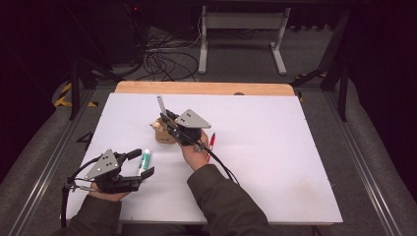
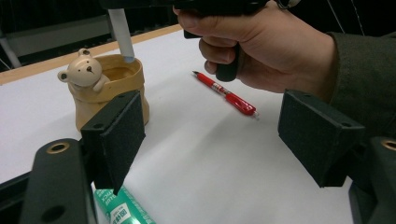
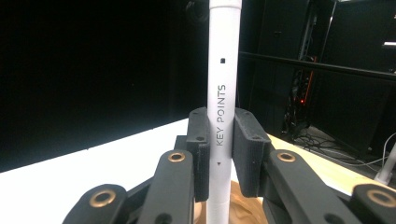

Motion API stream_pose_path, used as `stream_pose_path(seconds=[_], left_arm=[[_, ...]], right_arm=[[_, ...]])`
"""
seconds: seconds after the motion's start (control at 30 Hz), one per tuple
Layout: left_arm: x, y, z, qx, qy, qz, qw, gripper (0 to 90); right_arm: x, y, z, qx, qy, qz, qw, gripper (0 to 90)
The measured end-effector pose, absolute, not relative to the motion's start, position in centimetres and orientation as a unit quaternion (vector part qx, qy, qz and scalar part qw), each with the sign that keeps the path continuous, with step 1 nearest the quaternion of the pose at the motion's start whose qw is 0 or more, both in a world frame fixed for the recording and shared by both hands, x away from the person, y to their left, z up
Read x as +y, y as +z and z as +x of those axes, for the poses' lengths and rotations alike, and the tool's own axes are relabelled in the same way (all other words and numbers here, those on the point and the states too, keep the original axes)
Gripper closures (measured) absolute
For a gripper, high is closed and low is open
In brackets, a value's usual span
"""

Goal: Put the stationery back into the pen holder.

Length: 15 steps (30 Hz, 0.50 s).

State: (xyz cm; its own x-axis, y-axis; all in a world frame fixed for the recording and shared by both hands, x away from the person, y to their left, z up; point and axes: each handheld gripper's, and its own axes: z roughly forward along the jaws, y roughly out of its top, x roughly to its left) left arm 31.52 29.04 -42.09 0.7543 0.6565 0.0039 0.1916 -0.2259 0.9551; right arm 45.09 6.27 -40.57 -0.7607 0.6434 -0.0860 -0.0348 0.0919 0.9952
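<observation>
We clamp the white pen (image 3: 222, 107) upright in the right gripper (image 1: 166, 118), its lower end at the rim of the bear pot (image 1: 162, 132) near the board's (image 1: 275, 147) far edge. The left gripper (image 1: 142, 163) rests near the board's left front corner, jaws open and empty, beside the green glue stick (image 1: 145, 160); a red pen (image 1: 212, 142) lies mid-board.

The white pen's (image 3: 224, 93) lower end is hidden inside the bear pot (image 2: 112, 88); beside that pot, the green tube (image 2: 122, 208) is cut off at the frame's bottom edge.
</observation>
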Motion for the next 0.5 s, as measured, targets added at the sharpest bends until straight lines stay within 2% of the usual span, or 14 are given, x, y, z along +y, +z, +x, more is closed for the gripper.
stream_pose_path(seconds=[0.5], left_arm=[[29.06,-42.15,31.52,0.283,0.206,0.754,0.556,24.0]], right_arm=[[6.7,-41.54,45.91,0.697,0.627,0.226,0.266,78.2]])
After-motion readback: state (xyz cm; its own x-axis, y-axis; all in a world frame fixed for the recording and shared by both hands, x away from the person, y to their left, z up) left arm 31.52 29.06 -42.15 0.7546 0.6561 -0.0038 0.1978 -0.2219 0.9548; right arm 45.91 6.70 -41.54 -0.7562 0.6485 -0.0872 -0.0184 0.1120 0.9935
